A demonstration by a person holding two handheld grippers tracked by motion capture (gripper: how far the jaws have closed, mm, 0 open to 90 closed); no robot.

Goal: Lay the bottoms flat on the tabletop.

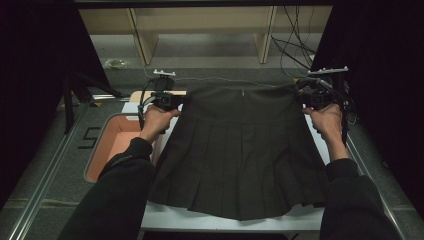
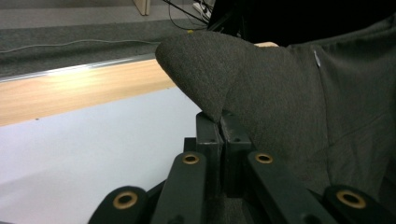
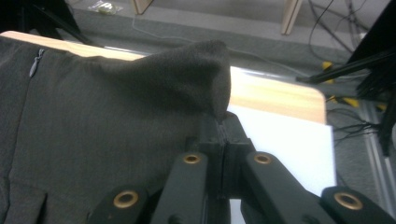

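Note:
A dark grey pleated skirt (image 1: 240, 150) lies spread on the white table top (image 1: 225, 220), waistband at the far side, hem toward me. My left gripper (image 1: 170, 100) is shut on the waistband's left corner (image 2: 205, 74); its jaws meet with the cloth pinched between them (image 2: 219, 123). My right gripper (image 1: 312, 99) is shut on the right corner of the waistband (image 3: 205, 70), the jaws closed on the fabric (image 3: 223, 122). A small zip (image 3: 35, 63) shows at the waistband's middle.
A shallow pink tray (image 1: 117, 142) sits left of the table. A wooden strip (image 2: 70, 88) runs along the table's far edge. Cables (image 1: 295, 45) and shelving legs stand on the grey floor beyond. Dark curtains flank both sides.

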